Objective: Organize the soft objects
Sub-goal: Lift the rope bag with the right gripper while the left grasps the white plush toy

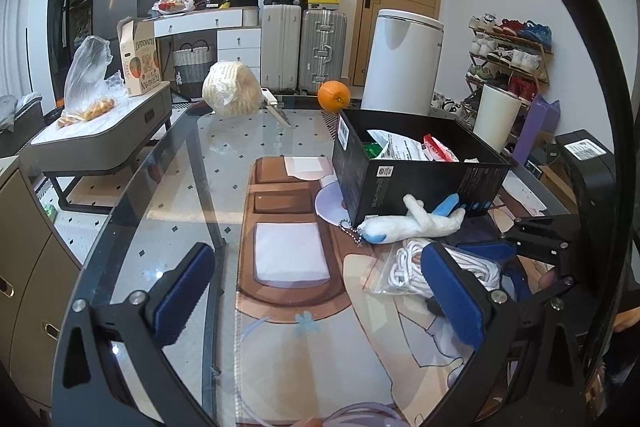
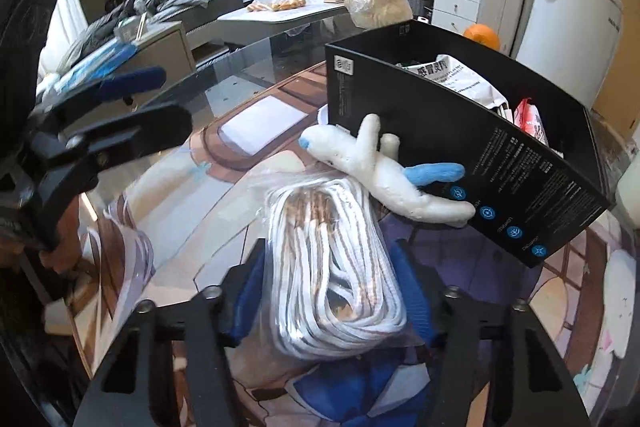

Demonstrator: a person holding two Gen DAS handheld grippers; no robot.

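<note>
My right gripper (image 2: pixel 330 287) is shut on a clear plastic bag of coiled white rope (image 2: pixel 332 267), held just above the printed mat; the bag also shows in the left wrist view (image 1: pixel 416 267). A white and blue plush toy (image 2: pixel 384 167) lies against the front wall of the black box (image 2: pixel 500 179), and both show in the left wrist view, the plush toy (image 1: pixel 412 223) and the box (image 1: pixel 420 179). The box holds paper and packets. My left gripper (image 1: pixel 320 287) is open and empty over the mat, left of the bag.
A glass table (image 1: pixel 168 187) carries the printed mat (image 1: pixel 288 299), a wrapped round bundle (image 1: pixel 232 89), a knife (image 1: pixel 276 109) and an orange (image 1: pixel 334 95) at its far edge. A white bin (image 1: pixel 404 63), suitcases and a shoe rack stand behind.
</note>
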